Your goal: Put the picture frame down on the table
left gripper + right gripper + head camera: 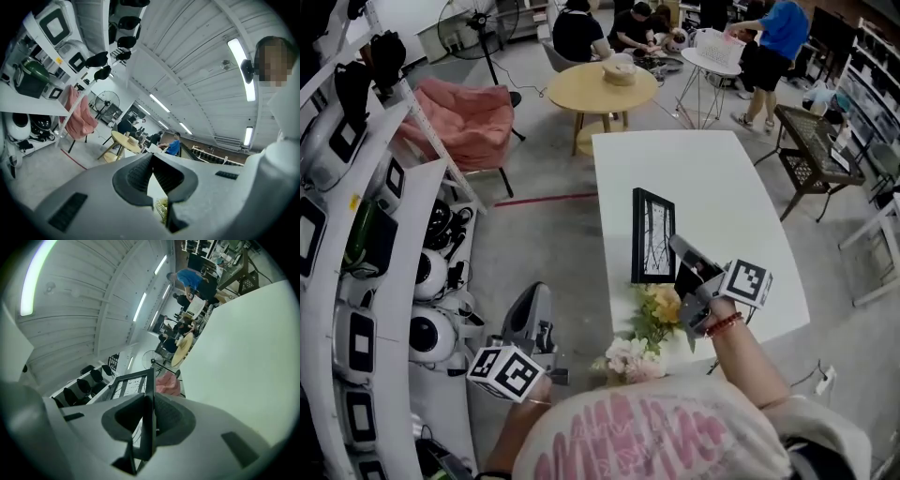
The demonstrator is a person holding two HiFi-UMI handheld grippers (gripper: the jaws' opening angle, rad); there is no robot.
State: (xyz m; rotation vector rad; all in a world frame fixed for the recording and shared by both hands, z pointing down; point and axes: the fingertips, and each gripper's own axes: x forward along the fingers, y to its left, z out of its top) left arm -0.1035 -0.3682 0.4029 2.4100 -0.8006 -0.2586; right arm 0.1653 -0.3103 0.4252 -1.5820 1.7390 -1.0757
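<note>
Two jaws of right gripper (680, 249) pinch picture frame (653, 234) edge; left gripper (536, 298) jaws closed.

near corner of picture frame (652, 234) behind right gripper (680, 251), artwork too small for detail

Even, bright light falls from long ceiling tubes (241, 65), leaving the white counter (703, 178) washed pale with soft shadows. Both gripper views bend strongly at their dark round edges, with the nearest parts blurred.
</note>
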